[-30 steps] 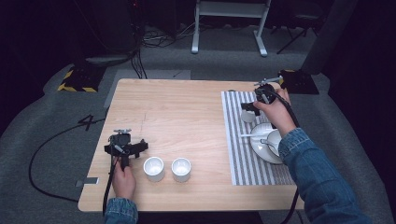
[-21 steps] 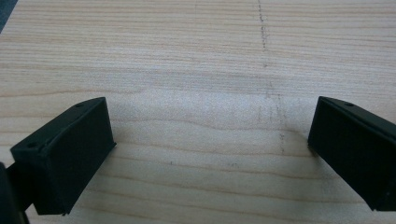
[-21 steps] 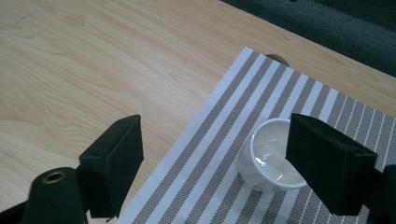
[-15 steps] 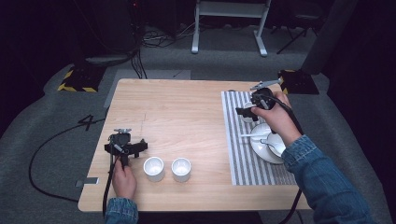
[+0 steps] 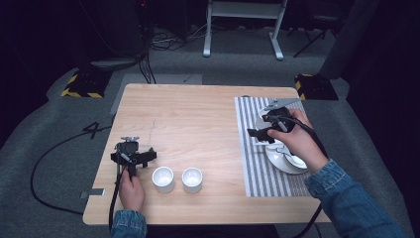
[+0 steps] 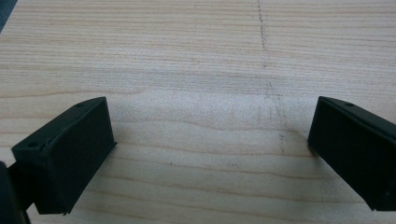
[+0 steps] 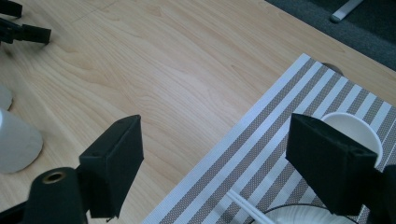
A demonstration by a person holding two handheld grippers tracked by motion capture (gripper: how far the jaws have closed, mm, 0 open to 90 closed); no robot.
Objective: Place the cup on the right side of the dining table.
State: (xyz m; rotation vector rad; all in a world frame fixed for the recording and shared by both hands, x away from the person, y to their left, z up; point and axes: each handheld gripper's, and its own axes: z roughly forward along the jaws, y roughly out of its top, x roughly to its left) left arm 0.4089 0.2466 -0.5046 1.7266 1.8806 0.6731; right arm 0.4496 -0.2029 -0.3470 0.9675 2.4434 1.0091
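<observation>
Two cups (image 5: 163, 179) sitting near table (image 5: 198, 119) front edge. Right gripper (image 5: 261, 132) moving off mat (image 5: 247, 148) toward cups, jaws open, holding nothing. Left gripper (image 5: 132, 156) staying beside cups, jaws wide open, holding nothing.

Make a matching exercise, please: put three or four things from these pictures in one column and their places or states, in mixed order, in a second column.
Things:
1. two small white cups
2. grey-and-white striped placemat
3. left gripper
4. round white plate

Places or states:
A. on the striped mat, below the right hand
B. covers the table's right part
C. open, over bare wood
D. side by side near the front edge

Pairs: 1-D, 2-B, 3-C, 4-A
</observation>
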